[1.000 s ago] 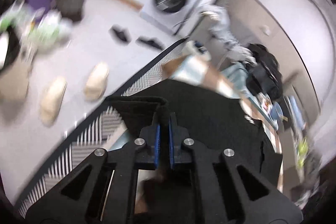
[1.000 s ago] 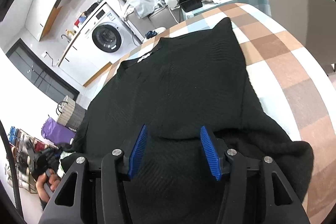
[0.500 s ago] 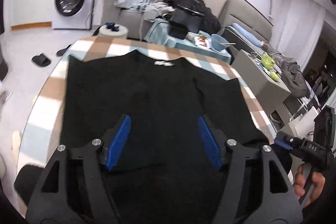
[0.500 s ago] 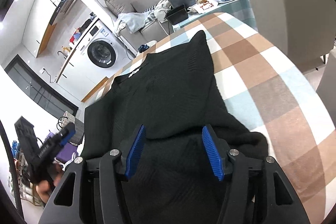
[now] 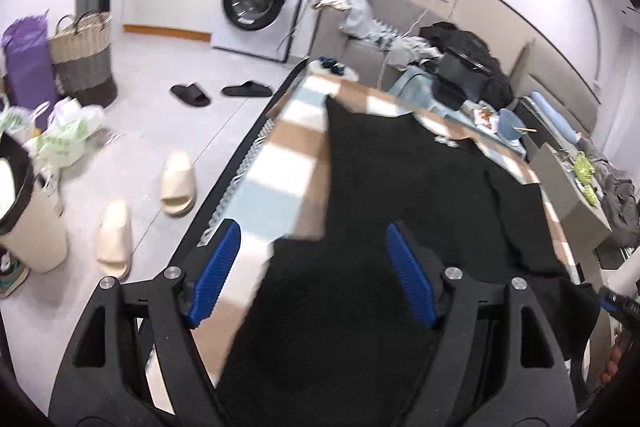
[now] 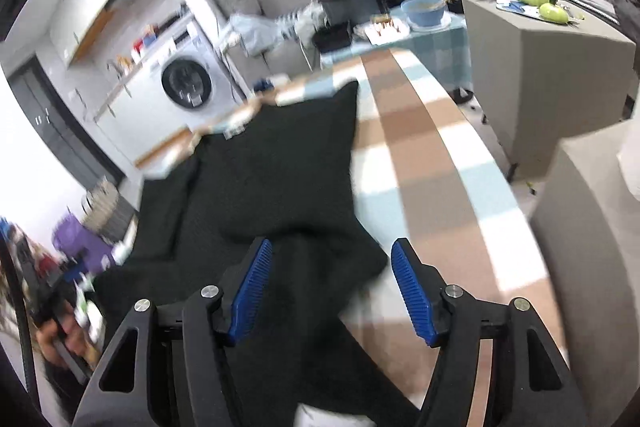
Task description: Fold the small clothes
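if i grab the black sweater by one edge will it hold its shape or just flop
Probably flop: the black sweater is a soft knit that already bunches in folds near the right gripper. It will likely drag rather than slide freely on the checked tablecloth, and looks thick enough to sag.

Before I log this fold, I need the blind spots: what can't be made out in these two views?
- Near hem of the black top: left wrist view, covered by the left gripper body and bottom edge.
- Neck label: right wrist view, motion blur; unreadable.
- Other hand: right wrist view, blurred and cut by the fisheye rim.
- Tablecloth front edge: right wrist view, hidden behind the right gripper.
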{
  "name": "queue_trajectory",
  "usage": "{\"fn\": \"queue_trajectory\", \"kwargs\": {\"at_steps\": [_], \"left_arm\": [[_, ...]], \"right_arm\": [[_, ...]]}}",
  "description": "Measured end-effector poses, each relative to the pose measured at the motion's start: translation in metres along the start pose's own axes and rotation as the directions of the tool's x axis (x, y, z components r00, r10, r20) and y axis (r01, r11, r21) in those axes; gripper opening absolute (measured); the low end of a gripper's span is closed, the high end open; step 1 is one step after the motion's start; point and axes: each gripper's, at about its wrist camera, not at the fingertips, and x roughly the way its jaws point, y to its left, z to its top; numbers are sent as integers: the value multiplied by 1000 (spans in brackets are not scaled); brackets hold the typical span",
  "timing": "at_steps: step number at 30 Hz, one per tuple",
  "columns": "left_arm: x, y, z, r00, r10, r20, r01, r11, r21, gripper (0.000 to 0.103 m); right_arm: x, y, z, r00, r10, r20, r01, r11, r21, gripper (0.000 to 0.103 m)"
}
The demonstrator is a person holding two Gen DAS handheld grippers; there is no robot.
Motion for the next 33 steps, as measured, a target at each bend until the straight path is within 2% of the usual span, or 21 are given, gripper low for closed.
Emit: {"fn": "queue_trajectory", "kwargs": {"at_steps": [4,6,7,8,11,12,13,16,17,19,23,26,28,29,30,31,33], "left_arm": [[-3,25,-20,999,0,-42,-1,1000,-25,73],[-3,30,-26,998,-2,-55,1,1000,-27,73],[-1,31,-29,998,-5,-57,3,1000,-24,73],[-1,32,-30,998,-1,-57,0,1000,-19,73],[2,24,-31,998,29,-50,-29,1000,-5,73],[1,27,-32,998,30,-53,-31,1000,-5,73],[5,19,-31,998,29,-55,-30,1000,-5,73],[11,18,-33,996,24,-85,-25,1000,-9,73],[14,18,-34,995,18,-100,-19,1000,-10,73],[25,16,-36,990,-12,-137,11,1000,-9,73],[42,3,-40,983,-6,-185,12,999,33,73],[43,-3,-40,986,-19,-165,28,998,53,59],[42,-6,-39,988,-19,-151,31,997,75,35],[41,-7,-39,989,-22,-148,34,997,76,28],[40,-7,-38,989,-30,-148,41,996,75,15],[39,-6,-38,989,-44,-144,55,996,71,7],[32,-6,-37,991,-61,-122,70,995,76,5]], "right_arm": [[6,2,-20,988,118,-96,-121,992,-29,64],[15,10,-24,985,122,-118,-130,989,-64,64],[21,10,-23,988,96,-122,-105,992,-74,64],[26,5,-18,993,31,-114,-39,997,-65,64],[26,-31,-3,988,-139,-68,144,987,69,64],[23,-41,-1,985,-162,-61,168,980,107,64],[17,-50,0,988,-147,-47,152,979,133,64],[8,-53,-6,999,-34,-36,38,992,120,64],[7,-52,-11,999,22,-47,-17,994,105,64],[12,-50,-18,993,84,-85,-76,993,91,64],[27,-35,-30,984,111,-142,-104,993,50,64],[33,-30,-32,981,133,-142,-129,991,31,64],[35,-25,-31,979,135,-151,-135,991,11,64],[37,-24,-30,979,139,-149,-140,990,3,61],[40,-22,-28,978,149,-149,-152,988,-7,53],[40,-20,-26,976,158,-150,-163,986,-20,46],[39,-14,-24,976,158,-148,-169,984,-61,16]]}}
